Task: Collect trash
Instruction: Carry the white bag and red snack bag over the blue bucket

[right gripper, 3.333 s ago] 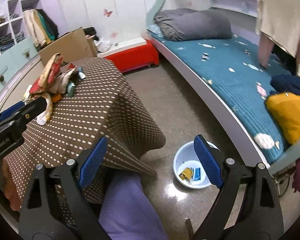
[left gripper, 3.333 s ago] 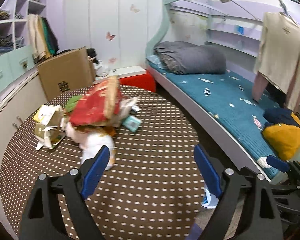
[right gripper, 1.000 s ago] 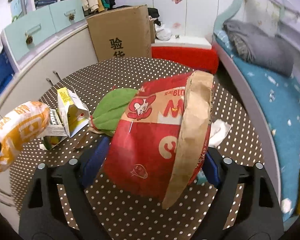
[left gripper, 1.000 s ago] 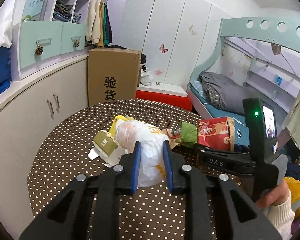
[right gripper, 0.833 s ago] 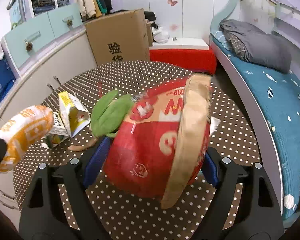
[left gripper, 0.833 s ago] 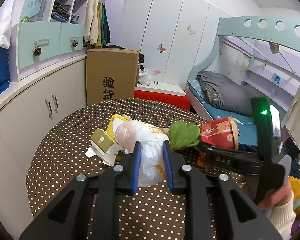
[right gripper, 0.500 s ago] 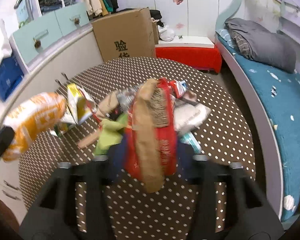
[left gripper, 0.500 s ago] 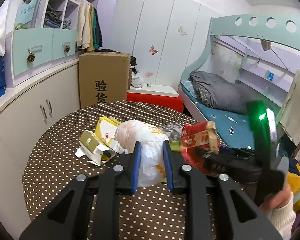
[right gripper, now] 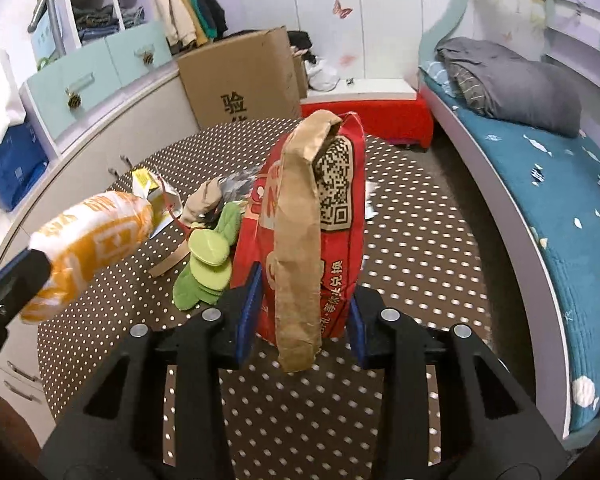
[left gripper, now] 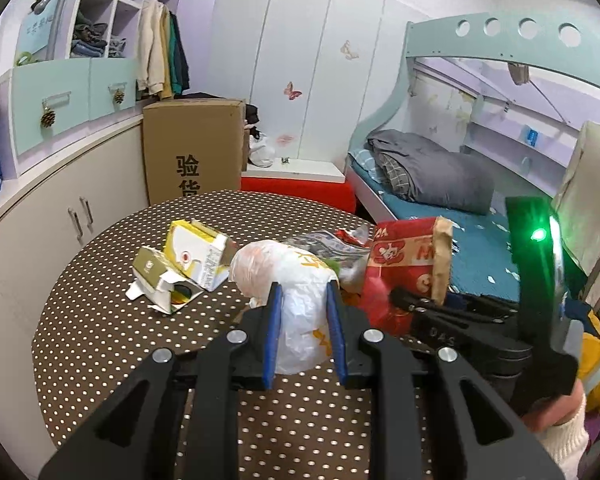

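On dotted brown tablecloth (left gripper: 100, 344), torn cartons (left gripper: 180, 268), cardboard box (left gripper: 192, 148) behind, bunk bed (left gripper: 440, 184) right

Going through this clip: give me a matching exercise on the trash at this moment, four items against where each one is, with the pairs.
Items:
1. white and orange plastic bag
2. red paper bag
3. yellow carton
4. green wrappers

Places:
A. on the table, far left of the pile
B. between the right tongs
C. between the left tongs
D. on the table beside the red bag

Pairs: 1-C, 2-B, 3-A, 4-D
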Available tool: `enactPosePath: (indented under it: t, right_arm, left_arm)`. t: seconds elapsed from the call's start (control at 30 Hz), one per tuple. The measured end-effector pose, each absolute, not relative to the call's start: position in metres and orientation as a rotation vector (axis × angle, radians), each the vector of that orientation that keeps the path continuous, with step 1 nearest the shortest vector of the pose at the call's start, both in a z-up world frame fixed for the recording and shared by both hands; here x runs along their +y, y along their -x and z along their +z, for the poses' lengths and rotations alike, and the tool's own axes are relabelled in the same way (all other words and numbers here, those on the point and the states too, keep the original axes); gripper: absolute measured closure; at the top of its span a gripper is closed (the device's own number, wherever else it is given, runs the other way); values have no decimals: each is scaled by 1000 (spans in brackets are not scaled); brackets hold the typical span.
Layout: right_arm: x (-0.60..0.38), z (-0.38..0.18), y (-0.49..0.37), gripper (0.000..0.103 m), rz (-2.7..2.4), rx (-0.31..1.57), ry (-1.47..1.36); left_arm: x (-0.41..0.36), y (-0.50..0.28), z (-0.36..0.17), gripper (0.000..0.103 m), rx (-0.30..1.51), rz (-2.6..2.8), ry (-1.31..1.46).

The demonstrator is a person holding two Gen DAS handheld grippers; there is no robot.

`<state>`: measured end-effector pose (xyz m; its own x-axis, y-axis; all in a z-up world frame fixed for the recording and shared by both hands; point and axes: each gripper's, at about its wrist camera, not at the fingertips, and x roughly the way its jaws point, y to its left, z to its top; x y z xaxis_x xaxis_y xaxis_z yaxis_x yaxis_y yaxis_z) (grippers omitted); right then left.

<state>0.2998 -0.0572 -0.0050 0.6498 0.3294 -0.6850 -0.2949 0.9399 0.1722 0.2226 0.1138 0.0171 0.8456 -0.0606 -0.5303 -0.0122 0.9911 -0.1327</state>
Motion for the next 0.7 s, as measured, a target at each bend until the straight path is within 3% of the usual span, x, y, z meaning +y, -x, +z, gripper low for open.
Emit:
enactPosePath:
  t: [0.7]
  right_arm:
    - [-161,-1,-263,66,206,762,-154]
  left_arm:
    - [12,-233,13,81,584,-201,30]
